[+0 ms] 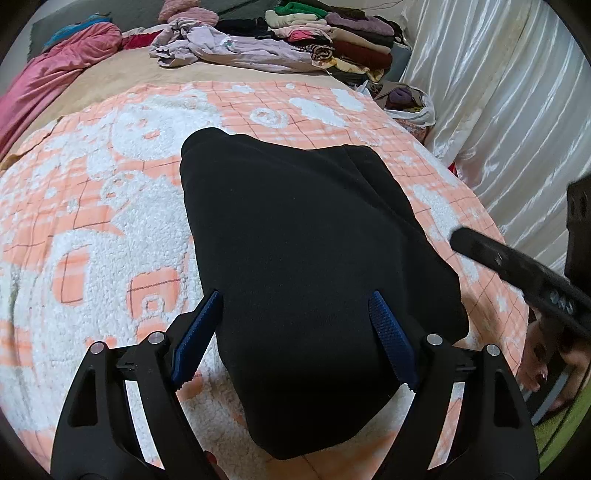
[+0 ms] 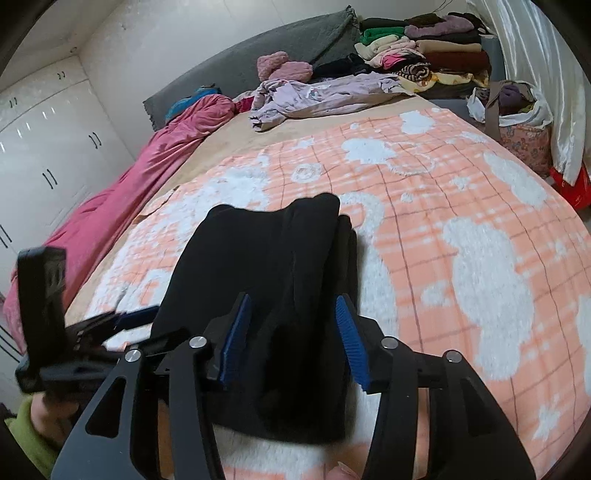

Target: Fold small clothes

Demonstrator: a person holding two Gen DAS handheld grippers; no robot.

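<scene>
Left gripper (image 1: 295, 341): jaws were found standing wide, blue pads (image 1: 388, 325) set to either side of the near part of a black garment (image 1: 303, 229), nothing clamped between them. Right gripper (image 2: 293, 332): jaws were found partly parted, blue pads astride the garment's near right edge, where stacked folds were seen; no grip was made out, the cloth lying slack beneath them, though contact at the pad tips could not be ruled out in the blurred wrist view. Black garment (image 2: 266, 258): recorded as already folded into a compact oblong of several layers, laid flat on an orange-and-white checked blanket (image 1: 110, 206), its near end directly under both grippers and its far end pointing up the bed. Handling, as judged: soft, thick, fleece-like, light, limp, not fragile and not slippery; layers were expected to slide apart if lifted by one edge only. Hold was best taken at the two near corners, through all layers at once. Further off: a crumpled lilac garment (image 1: 236, 48) and a stack of folded clothes (image 1: 343, 33) were noted at the head of the bed, well apart from the grippers.
</scene>
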